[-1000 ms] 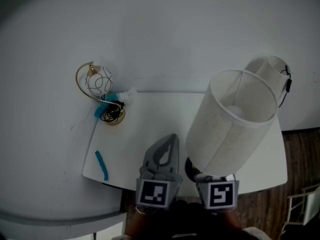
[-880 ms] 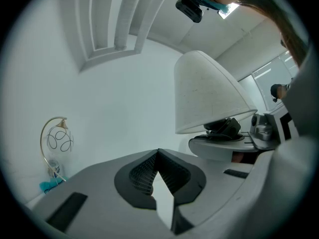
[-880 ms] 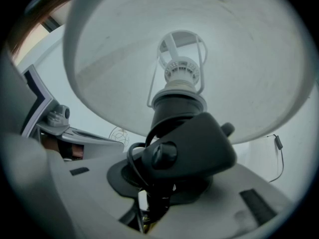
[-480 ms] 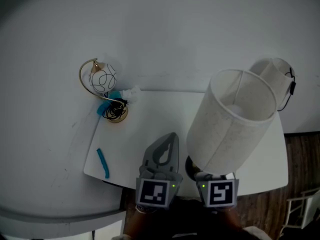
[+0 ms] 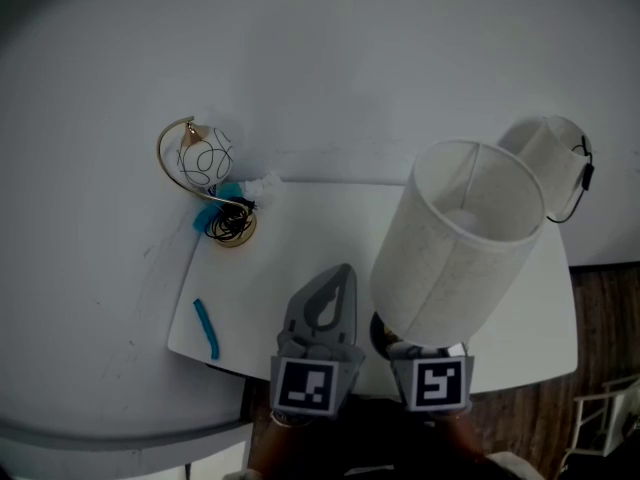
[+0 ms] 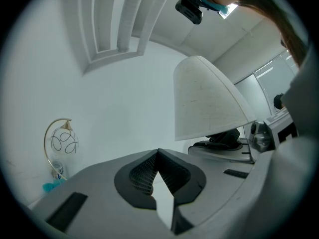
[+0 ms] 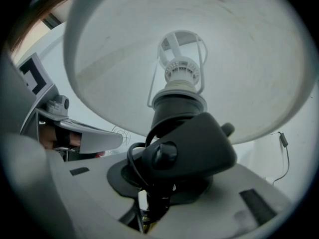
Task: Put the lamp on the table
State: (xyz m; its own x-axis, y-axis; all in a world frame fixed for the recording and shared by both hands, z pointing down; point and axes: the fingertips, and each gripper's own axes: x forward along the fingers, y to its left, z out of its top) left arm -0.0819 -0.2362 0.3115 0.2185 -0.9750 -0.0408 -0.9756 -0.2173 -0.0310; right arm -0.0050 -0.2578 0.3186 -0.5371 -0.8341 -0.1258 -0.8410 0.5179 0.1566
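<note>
Nearest, the left tool [image 5: 338, 286] hangs level over the front edge of the white desk [image 5: 300, 233] with its jaws pressed together on nothing. Beside it the right tool [image 7: 158, 185] pinches the black jointed foot [image 7: 192, 148] of the lamp [image 5: 455, 253], with a loop of black cord [image 7: 133, 158] caught around the grip. The lamp hangs over the desk's near right part, its pale shade leaning up and away; I cannot tell whether its foot touches the top. The likeliest trouble is toppling: the shade looks top-heavy and tilted, so letting go this close to the edge could tip it off. The looped cord could also snag the jaws and drag the lamp on release. Farther left lie a blue strip [image 5: 205, 330] and a gold arc lamp with a wire ball [image 5: 200, 160]. At the far right stands a second shade [image 5: 545, 148], which a swing of the held shade could knock. No brand or writing is legible; the marker cubes [image 5: 305, 386] carry only black-and-white patterns.
</note>
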